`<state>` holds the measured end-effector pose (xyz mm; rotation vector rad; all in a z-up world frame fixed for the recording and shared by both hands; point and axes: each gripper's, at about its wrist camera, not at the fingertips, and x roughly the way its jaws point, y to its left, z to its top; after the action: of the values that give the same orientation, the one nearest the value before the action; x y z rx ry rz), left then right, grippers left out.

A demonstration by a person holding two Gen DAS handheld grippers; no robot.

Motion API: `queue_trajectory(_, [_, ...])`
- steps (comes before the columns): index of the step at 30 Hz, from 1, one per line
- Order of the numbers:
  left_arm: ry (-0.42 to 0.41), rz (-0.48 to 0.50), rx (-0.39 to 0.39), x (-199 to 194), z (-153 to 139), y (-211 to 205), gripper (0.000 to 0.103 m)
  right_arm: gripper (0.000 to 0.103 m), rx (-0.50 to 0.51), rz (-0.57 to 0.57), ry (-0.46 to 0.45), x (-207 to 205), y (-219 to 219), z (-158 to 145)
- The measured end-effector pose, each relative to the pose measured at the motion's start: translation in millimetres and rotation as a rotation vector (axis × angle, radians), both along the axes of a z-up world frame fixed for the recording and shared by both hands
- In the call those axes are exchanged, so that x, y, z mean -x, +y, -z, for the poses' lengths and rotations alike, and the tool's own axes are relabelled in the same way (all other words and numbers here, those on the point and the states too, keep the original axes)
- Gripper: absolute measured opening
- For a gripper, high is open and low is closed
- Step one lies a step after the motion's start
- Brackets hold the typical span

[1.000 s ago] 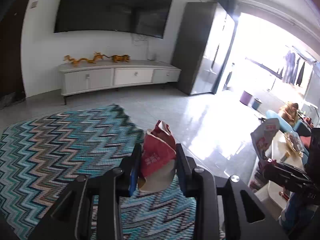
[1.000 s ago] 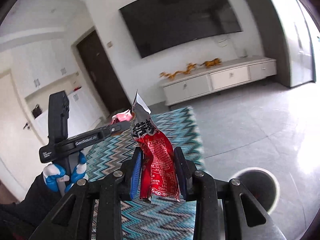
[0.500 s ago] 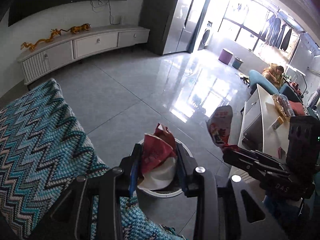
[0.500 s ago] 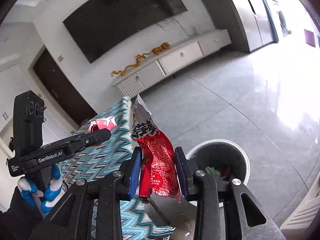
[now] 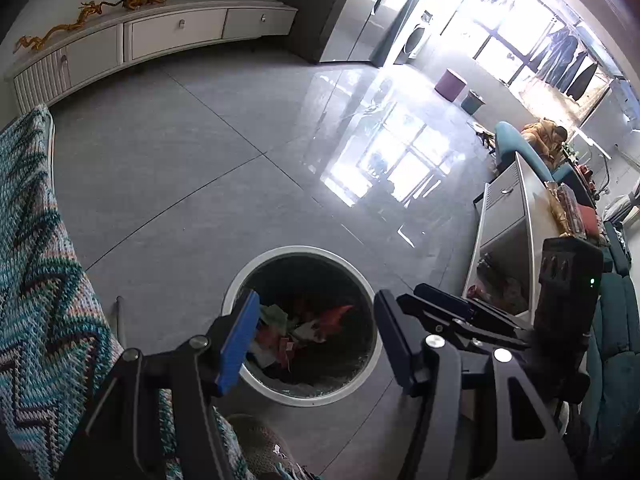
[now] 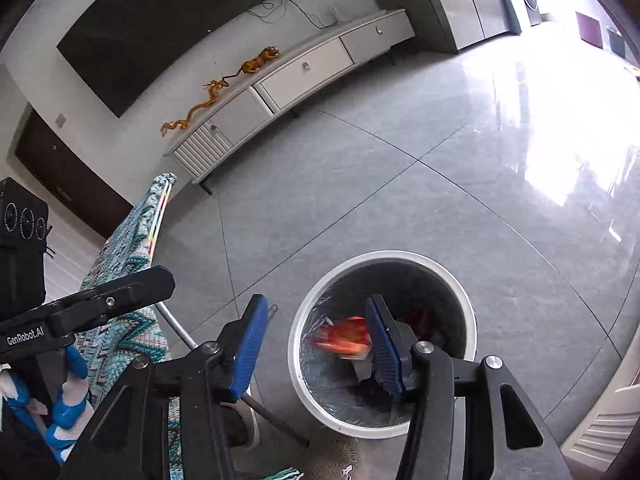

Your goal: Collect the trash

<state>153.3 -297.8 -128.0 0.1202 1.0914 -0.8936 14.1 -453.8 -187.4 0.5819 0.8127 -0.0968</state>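
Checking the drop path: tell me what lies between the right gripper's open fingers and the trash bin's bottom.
In the right wrist view, a blurred red wrapper lies inside the trash bin, below the open right gripper; nothing else intervenes.

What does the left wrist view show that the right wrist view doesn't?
Left wrist only: sunlit windows, a purple stool, and a white side cabinet. Right wrist only: the wall TV and a blurred red wrapper inside the bin. Both: the white-rimmed trash bin, the zigzag rug, the TV cabinet, and both hand-held grippers open.
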Motion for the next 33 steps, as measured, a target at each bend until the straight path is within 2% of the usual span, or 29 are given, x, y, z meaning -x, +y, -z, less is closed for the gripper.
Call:
queue_trajectory(4, [-0.009,-0.023,0.000,5,-1,10,0.058,0.050,-0.013,-0.001,-0.004,0,2,0])
queue_trajectory(9, [-0.055,-0.039,0.018,25,-22,28,0.058,0.052,-0.013,-0.029,-0.043,4,13,-14])
queue_trajectory(17, [-0.047,-0.132,0.075,69,-46,104,0.058,0.053,-0.006,-0.055,-0.108,16,48,-46])
queue_trajectory(21, [-0.046,-0.176,0.079,92,-48,153,0.058,0.053,0.003,-0.105,-0.121,20,81,-57])
queue_trajectory(25, [-0.044,-0.262,0.086,113,-48,210,0.058,0.053,0.037,-0.183,-0.142,24,128,-71])
queue_trajectory(31, [-0.123,-0.424,0.068,123,-59,285,0.058,0.053,0.100,-0.298,-0.177,28,200,-90])
queue_trajectory(33, [-0.152,-0.475,0.069,125,-63,302,0.058,0.057,0.124,-0.326,-0.196,30,221,-96])
